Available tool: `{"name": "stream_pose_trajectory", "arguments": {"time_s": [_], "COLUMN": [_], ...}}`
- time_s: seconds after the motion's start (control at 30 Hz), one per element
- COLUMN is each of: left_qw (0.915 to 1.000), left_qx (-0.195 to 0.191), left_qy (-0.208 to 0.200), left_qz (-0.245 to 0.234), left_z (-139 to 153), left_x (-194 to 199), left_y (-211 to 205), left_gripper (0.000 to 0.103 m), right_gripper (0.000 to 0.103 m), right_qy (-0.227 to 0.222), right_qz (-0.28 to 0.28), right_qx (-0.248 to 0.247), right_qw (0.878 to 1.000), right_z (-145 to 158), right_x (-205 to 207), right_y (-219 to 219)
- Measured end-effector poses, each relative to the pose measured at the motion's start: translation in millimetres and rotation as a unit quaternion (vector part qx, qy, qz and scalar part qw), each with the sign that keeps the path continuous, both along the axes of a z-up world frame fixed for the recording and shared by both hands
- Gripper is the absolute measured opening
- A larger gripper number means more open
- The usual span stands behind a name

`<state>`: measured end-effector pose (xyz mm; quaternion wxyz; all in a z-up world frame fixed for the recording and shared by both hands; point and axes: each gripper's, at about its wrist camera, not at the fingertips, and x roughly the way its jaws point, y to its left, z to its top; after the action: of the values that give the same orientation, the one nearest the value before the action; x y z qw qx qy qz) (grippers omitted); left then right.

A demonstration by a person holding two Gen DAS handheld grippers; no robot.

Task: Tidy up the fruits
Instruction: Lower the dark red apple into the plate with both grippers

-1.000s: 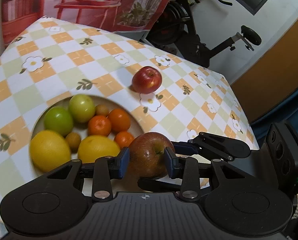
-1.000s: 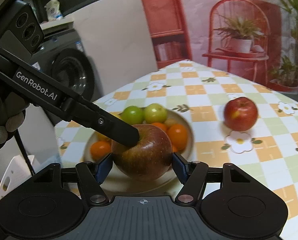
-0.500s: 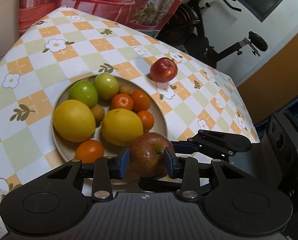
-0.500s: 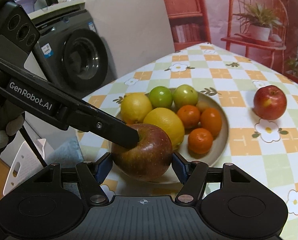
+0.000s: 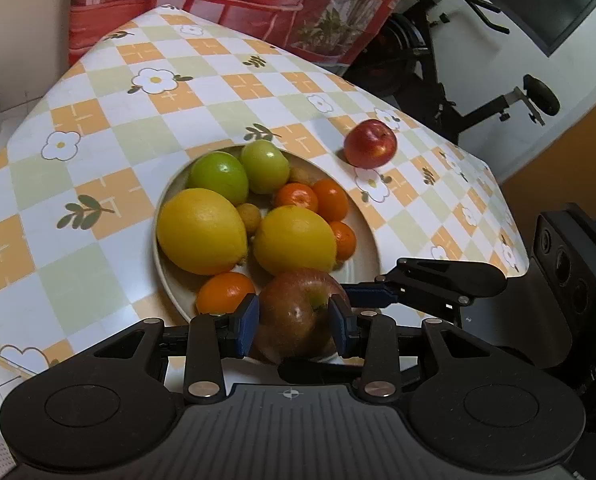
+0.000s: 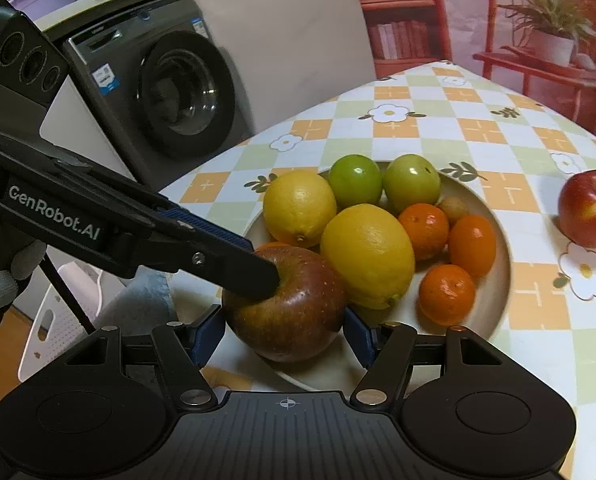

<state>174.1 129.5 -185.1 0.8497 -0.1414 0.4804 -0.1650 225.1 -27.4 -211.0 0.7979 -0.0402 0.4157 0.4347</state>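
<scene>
A dark red-brown apple (image 5: 298, 316) is held by both grippers at once over the near rim of a beige plate (image 5: 367, 232). My left gripper (image 5: 296, 322) is shut on it, and my right gripper (image 6: 284, 330) is shut on it (image 6: 290, 304) from the other side. The plate (image 6: 501, 276) holds two lemons (image 5: 202, 230), two green fruits (image 5: 220, 176) and several small oranges (image 5: 296, 198). A second red apple (image 5: 370, 143) lies on the checked tablecloth beyond the plate; it also shows in the right wrist view (image 6: 589, 208).
The table (image 5: 98, 132) has a checked floral cloth, with edges close on the left and near sides. A washing machine (image 6: 178, 96) stands off the table's corner. An exercise bike (image 5: 477, 92) stands behind the far edge.
Both grippers have carried the apple back toward the plate's near rim, so the whole plate of fruit now lies ahead of them. Both grips stay the same.
</scene>
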Motion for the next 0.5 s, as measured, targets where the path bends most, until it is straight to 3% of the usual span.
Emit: {"name": "stream_pose_trajectory", "arguments": {"time_s": [0.5], "left_qw": [0.9996], "left_qx": [0.024], "left_qy": [-0.007], "left_qz": [-0.013], "left_z": [-4], "left_x": [3], "left_y": [-10], "left_gripper": [0.043], "right_gripper": [0.061], "right_qy": [-0.004], "right_qz": [-0.003], "right_qx": [0.001], "right_qw": [1.0], "right_z": [-5], "right_x": [-4], "right_y": [-5]}}
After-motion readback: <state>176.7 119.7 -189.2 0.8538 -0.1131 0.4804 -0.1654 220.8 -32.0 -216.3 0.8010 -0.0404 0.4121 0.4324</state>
